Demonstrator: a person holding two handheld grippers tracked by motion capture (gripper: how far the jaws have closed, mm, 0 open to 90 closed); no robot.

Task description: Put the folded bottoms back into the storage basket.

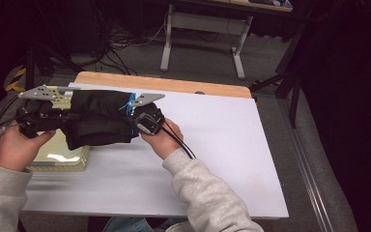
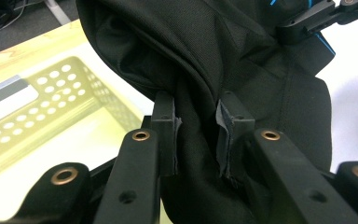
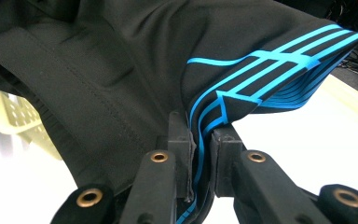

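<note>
Black garment (image 1: 96,121) with bright blue stripes hangs bunched between my two grippers, lifted off the white table (image 1: 222,145) and stretched from one pair of jaws to the other. My left gripper (image 2: 198,135) has its jaws closed down on a thick fold of the black fabric; the cloth fills the gap between the pads (image 2: 223,126) and spills up and over them, so they stand somewhat apart only because of the bulk they pinch. My right gripper (image 3: 200,140) is nearly closed, its jaws clamped on a thin edge of the garment right where the blue stripes (image 3: 261,70) run down between the pads (image 3: 186,140); the striped corner juts out above and to the right of those fingers. In the high view my left hand (image 1: 17,145) and left gripper (image 1: 53,113) sit at the left end of the bundle, and my right hand (image 1: 162,137) and right gripper (image 1: 142,116) at its right end, with the cloth sagging between them. Below and to the left of my left fingers stands a pale yellow perforated basket (image 2: 51,102), partly under the hanging garment; whether the cloth's lowest fold touches its rim I cannot quite tell from these angles. Beyond my right fingers lies bare white tabletop.
</note>
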